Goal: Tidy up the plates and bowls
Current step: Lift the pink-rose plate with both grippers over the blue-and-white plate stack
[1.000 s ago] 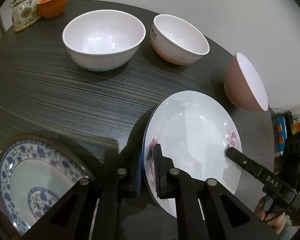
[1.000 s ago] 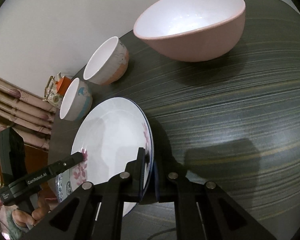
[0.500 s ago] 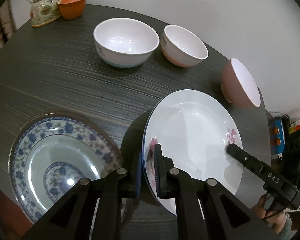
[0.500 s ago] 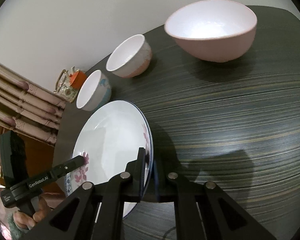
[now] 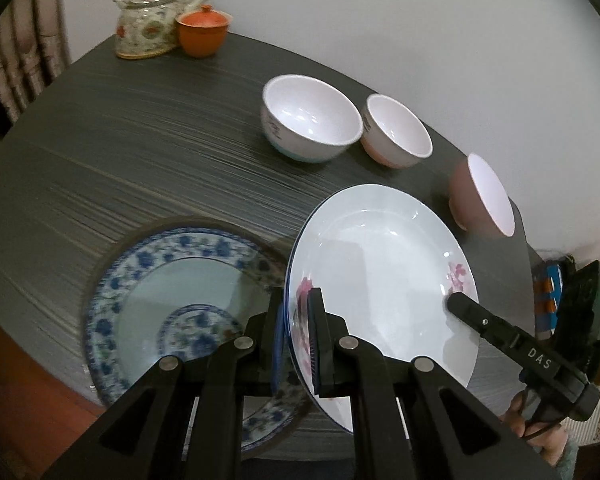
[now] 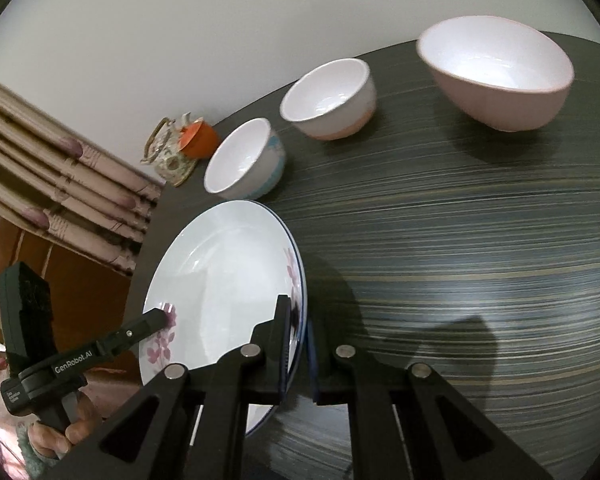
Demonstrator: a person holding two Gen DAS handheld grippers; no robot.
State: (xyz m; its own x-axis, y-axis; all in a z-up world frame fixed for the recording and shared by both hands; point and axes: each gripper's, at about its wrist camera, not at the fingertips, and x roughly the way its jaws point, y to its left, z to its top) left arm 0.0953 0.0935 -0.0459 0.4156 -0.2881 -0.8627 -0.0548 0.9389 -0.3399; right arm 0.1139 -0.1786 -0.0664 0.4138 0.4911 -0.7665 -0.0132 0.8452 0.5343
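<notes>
A white plate with pink flowers [image 5: 380, 276] is held above the dark table, tilted. My left gripper [image 5: 298, 340] is shut on its left rim. My right gripper [image 6: 298, 344] is shut on its opposite rim, and the plate shows in the right wrist view [image 6: 220, 284]. The right gripper also shows in the left wrist view [image 5: 460, 304], and the left gripper in the right wrist view [image 6: 160, 318]. A blue-patterned plate [image 5: 172, 300] lies on the table under the white plate's left edge. Three bowls stand behind: blue-based [image 5: 310, 118], orange-based [image 5: 396, 130], pink [image 5: 482, 200].
A floral teapot [image 5: 148, 16] and an orange lidded cup [image 5: 202, 32] stand at the table's far left corner. A curtain [image 6: 60, 176] hangs beyond the table edge. The dark table [image 6: 480, 260] stretches to the right of the plate.
Both grippers have carried the white plate up and leftward, so it now overlaps the blue-patterned plate. The bowls look farther away. Both grips are unchanged.
</notes>
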